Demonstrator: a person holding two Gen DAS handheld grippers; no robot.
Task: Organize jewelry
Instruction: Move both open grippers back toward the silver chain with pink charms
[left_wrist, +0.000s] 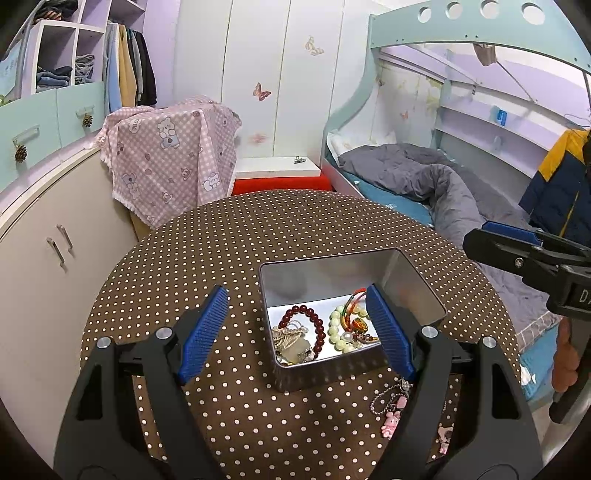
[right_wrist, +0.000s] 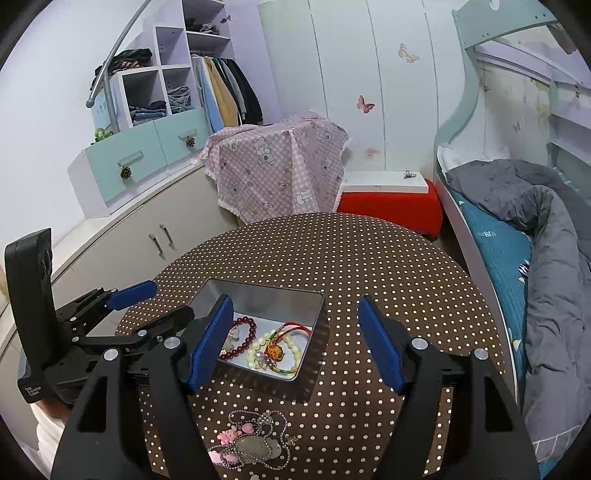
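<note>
- Blue ribbed pads line both grippers; the left gripper (left_wrist: 297, 328) hovers with its jaws spread wide and nothing between the pads, framing the near left part of the tin.
- The right gripper (right_wrist: 295, 339) likewise stands wide open and empty, its left pad over the tin's near left edge and its right pad over bare cloth.
- The metal tin (left_wrist: 417, 291) sits open on the round table, just beyond both grippers.
- Inside it lie a dark red bead bracelet (left_wrist: 314, 325) on the left, a pale green bead bracelet (left_wrist: 336, 328) to its right, and a red-and-green cord bracelet (right_wrist: 291, 328) over the pale beads.
- Near the tin, outside it, a ball chain with pink charms (right_wrist: 243, 439) lies on the brown polka-dot tablecloth (left_wrist: 229, 236).
- Farther right stands a bed with a grey quilt (right_wrist: 546, 236).
</note>
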